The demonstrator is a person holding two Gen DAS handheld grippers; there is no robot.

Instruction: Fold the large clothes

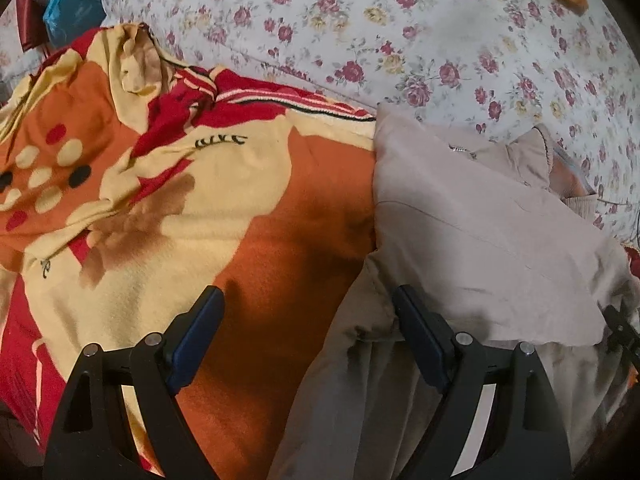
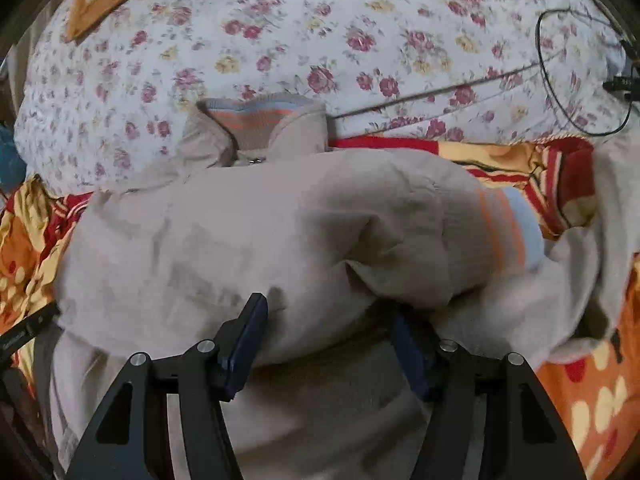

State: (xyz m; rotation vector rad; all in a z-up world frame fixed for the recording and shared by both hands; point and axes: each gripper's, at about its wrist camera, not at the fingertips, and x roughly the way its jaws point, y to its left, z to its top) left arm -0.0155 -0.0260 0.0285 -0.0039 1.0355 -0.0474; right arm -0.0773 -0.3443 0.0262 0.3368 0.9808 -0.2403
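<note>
A: Fig. a: where's the garment?

B: Beige jacket (image 2: 248, 232) lies on the orange-red blanket (image 1: 280, 248) on the bed, collar twd the floral quilt (image 1: 400, 40); a sleeve w/ striped cuff (image 2: 508, 228) is laid across the body, prob. mid-fold.

A: Tools?

B: Left tool (image 1: 308, 312) wide, empty, straddling the jacket's left edge. Right tool (image 2: 328, 320) half-wide; a cloth fold sits between its fingers, grip unclear.

A: Room?

B: Blanket bare to the left; a thin cable (image 2: 440, 96) lies far right.

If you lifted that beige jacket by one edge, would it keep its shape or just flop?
Probably flop: the beige jacket lies in soft rounded folds and its striped cuff droops. It looks padded, so perhaps bulky rather than heavy. On the fuzzy blanket it would likely drag, not slide.
</note>
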